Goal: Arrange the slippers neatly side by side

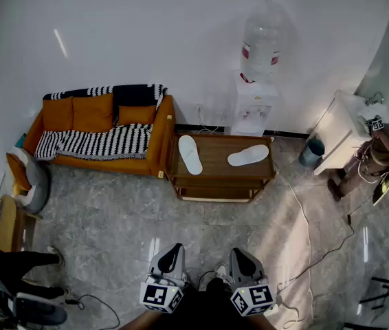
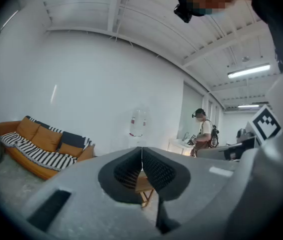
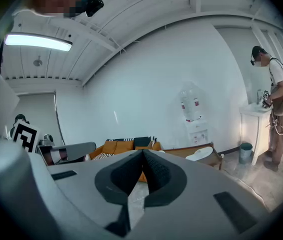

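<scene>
Two white slippers lie apart on a low wooden table (image 1: 216, 177). The left slipper (image 1: 190, 154) points along the table's depth near its left end. The right slipper (image 1: 247, 156) lies slanted near the right end and shows in the right gripper view as a slipper (image 3: 201, 154). My left gripper (image 1: 172, 257) and right gripper (image 1: 242, 259) hang low at the bottom of the head view, well short of the table. Both are shut with nothing between the jaws, as the left gripper (image 2: 142, 160) and right gripper (image 3: 142, 162) views show.
An orange sofa (image 1: 102, 128) with a striped throw stands left of the table. A water dispenser (image 1: 256, 102) stands behind it against the wall. A person (image 1: 380, 150) works at a white counter (image 1: 342, 133) on the right. Cables (image 1: 311, 253) trail over the tiled floor.
</scene>
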Demonstrator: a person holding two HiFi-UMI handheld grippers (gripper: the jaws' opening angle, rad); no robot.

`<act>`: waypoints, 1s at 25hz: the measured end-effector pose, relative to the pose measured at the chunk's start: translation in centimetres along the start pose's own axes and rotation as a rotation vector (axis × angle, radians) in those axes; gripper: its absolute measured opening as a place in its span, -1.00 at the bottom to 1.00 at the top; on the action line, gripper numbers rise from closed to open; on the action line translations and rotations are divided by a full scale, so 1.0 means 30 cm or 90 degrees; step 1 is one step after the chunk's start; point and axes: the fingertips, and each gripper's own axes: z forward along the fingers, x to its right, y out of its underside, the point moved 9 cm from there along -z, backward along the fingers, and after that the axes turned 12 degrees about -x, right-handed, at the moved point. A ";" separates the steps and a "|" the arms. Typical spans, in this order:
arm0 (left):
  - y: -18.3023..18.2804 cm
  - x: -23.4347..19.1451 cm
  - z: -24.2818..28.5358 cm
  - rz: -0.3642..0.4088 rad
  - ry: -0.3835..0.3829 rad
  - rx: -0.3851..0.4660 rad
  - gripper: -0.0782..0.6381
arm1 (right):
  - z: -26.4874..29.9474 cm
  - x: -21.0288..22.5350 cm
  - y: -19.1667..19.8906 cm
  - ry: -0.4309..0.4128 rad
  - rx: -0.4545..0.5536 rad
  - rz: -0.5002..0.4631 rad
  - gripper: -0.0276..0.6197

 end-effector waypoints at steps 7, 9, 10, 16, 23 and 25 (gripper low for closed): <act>0.003 -0.005 0.019 0.010 0.000 0.006 -0.73 | 0.017 0.013 0.002 -0.002 -0.004 0.007 -0.88; -0.001 -0.003 0.028 0.012 -0.001 0.002 -0.73 | 0.021 0.017 -0.004 -0.005 -0.004 0.006 -0.88; -0.003 -0.001 0.032 0.012 -0.002 0.001 -0.73 | 0.021 0.020 -0.008 -0.006 -0.004 0.005 -0.88; -0.003 0.016 0.044 0.004 -0.011 -0.002 -0.73 | 0.025 0.040 -0.015 -0.018 -0.004 0.004 -0.88; -0.001 0.062 0.080 0.003 -0.024 -0.004 -0.73 | 0.030 0.101 -0.034 -0.039 -0.002 0.012 -0.88; -0.010 0.082 0.099 0.006 -0.030 -0.004 -0.73 | 0.033 0.130 -0.043 -0.045 -0.006 0.011 -0.88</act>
